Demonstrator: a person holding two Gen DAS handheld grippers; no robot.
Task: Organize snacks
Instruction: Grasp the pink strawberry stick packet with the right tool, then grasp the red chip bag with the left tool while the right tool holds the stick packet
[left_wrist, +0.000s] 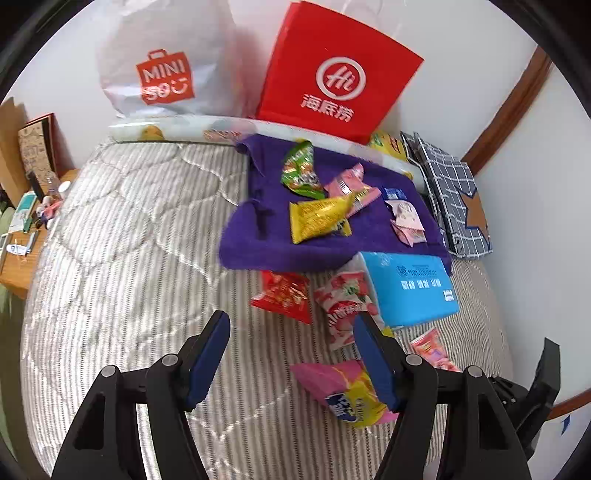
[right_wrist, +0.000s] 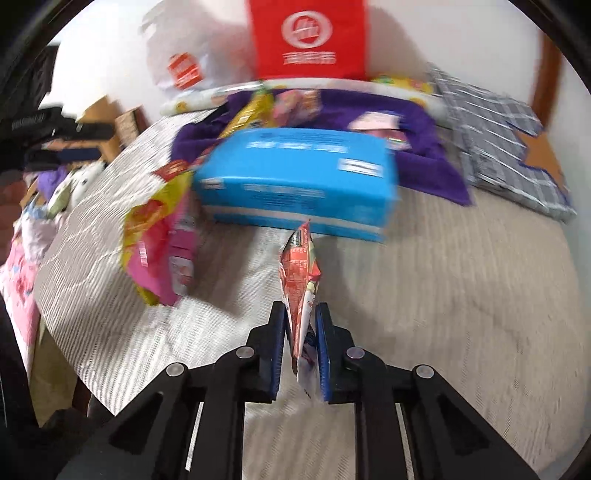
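Note:
My right gripper (right_wrist: 301, 317) is shut on a red-and-white snack packet (right_wrist: 300, 273), which stands on edge between the pads above the striped bed (right_wrist: 443, 295). Just beyond it lies a blue tissue pack (right_wrist: 295, 184). My left gripper (left_wrist: 291, 321) hangs open over the bed with nothing between its fingers. A pink-and-yellow packet (left_wrist: 343, 387) lies against its right finger. Ahead of it are a red packet (left_wrist: 284, 295) and a strawberry-print packet (left_wrist: 343, 302). Further back, a purple towel (left_wrist: 255, 229) carries several packets, among them a green one (left_wrist: 299, 170) and a yellow one (left_wrist: 317, 218).
A red paper bag (left_wrist: 340, 70) and a white shopping bag (left_wrist: 166, 74) lean on the wall behind the bed. A checked fabric bag (left_wrist: 454, 199) lies at the right by the wall. A cluttered wooden desk (left_wrist: 22, 236) borders the bed's left side.

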